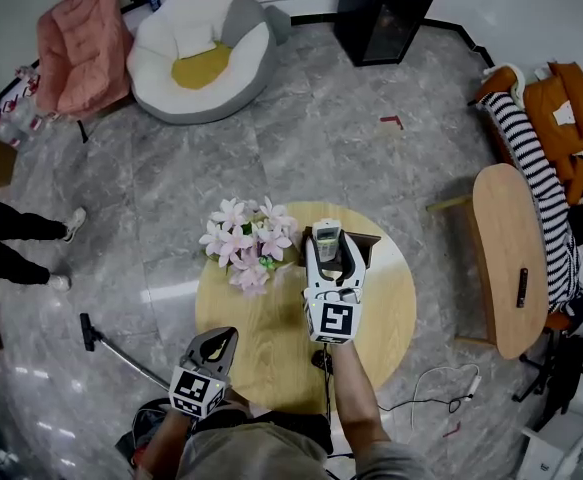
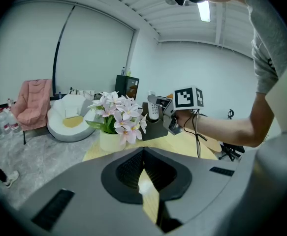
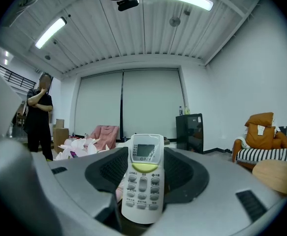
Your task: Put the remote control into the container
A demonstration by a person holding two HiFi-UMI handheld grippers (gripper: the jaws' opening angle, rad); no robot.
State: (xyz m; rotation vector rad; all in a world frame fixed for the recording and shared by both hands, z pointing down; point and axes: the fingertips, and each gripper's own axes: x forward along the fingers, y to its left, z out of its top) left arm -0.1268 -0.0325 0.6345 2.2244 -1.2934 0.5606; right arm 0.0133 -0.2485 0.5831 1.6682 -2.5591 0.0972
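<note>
A white remote control (image 3: 143, 178) with a small screen and grey buttons stands upright between the jaws of my right gripper (image 3: 143, 167), which is shut on it. In the head view this gripper (image 1: 333, 248) holds the remote (image 1: 326, 234) over a dark open container (image 1: 369, 244) at the back of the round wooden table (image 1: 391, 308). From the left gripper view the remote (image 2: 153, 107) shows just above the dark container (image 2: 155, 128). My left gripper (image 1: 219, 336) hangs at the table's near left edge, its jaws (image 2: 143, 154) shut on nothing.
A pot of pink flowers (image 1: 243, 243) stands on the table just left of the container. A wooden side table (image 1: 511, 258) and a striped sofa (image 1: 546, 188) are to the right, a white beanbag chair (image 1: 203, 53) far behind. A person's legs (image 1: 21, 248) show at the left.
</note>
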